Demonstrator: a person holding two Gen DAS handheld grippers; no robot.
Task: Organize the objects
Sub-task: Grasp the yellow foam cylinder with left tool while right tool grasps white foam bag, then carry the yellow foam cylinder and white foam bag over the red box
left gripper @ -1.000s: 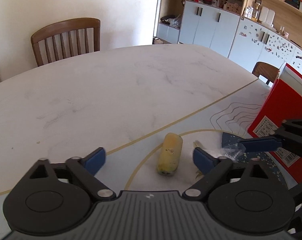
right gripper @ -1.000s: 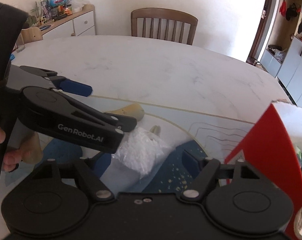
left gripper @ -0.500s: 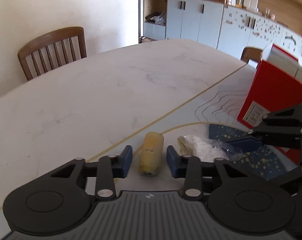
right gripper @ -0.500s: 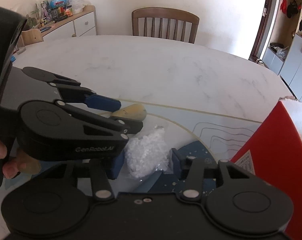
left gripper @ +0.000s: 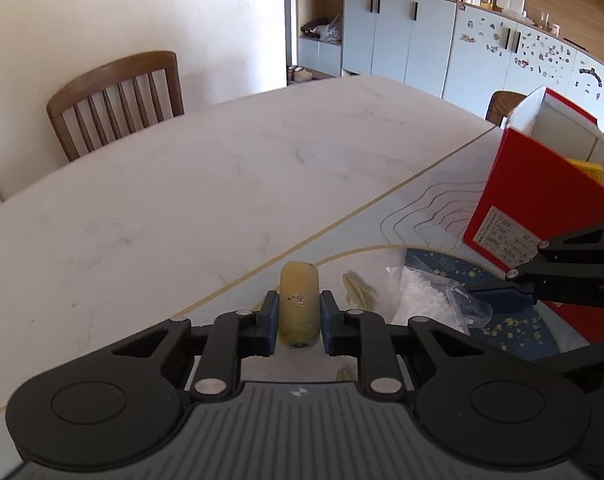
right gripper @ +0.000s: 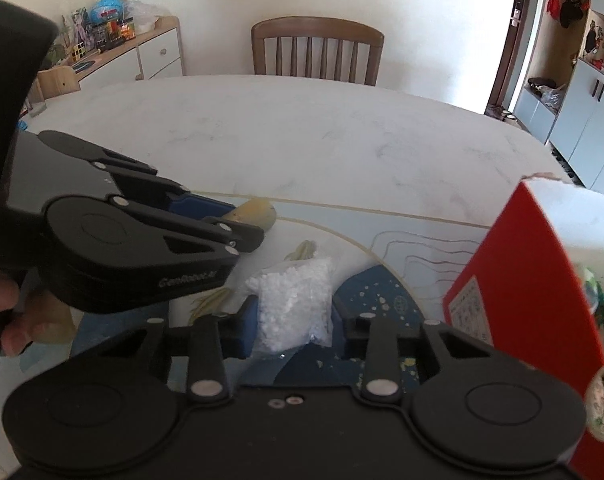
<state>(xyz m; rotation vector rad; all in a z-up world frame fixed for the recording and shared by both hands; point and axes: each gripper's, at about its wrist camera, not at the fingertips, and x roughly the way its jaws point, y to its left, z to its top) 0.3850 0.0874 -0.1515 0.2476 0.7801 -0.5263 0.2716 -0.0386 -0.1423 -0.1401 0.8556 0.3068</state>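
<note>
clamping a yellowish tube (left gripper: 299, 307), the left gripper (left gripper: 299, 322) has its blue jaws narrow, one pad pressed on each long side; the tube lies flat on the table (left gripper: 190, 196) pointing toward 12 o'clock, its near end level with the pad roots and its far end sticking out past the tips. in the right wrist view the same tube (right gripper: 254, 215) shows at about 10 o'clock, poking out beyond the left gripper (right gripper: 238, 220).

the right gripper (right gripper: 294, 316) straddles a clear bag (right gripper: 296, 304) of white granules, jaws partly closed with pads touching or nearly touching the bag's sides; whether they truly pinch it i cannot tell. the bag rests on the table, partly over a dark blue speckled patch (right gripper: 381, 292) of the mat. from the left wrist the bag (left gripper: 425, 300) sits at 3 o'clock of the tube, close beside it. a red box (left gripper: 541, 200) stands at 2 o'clock, and a wooden chair (left gripper: 118, 100) stands behind the table's far edge.
</note>
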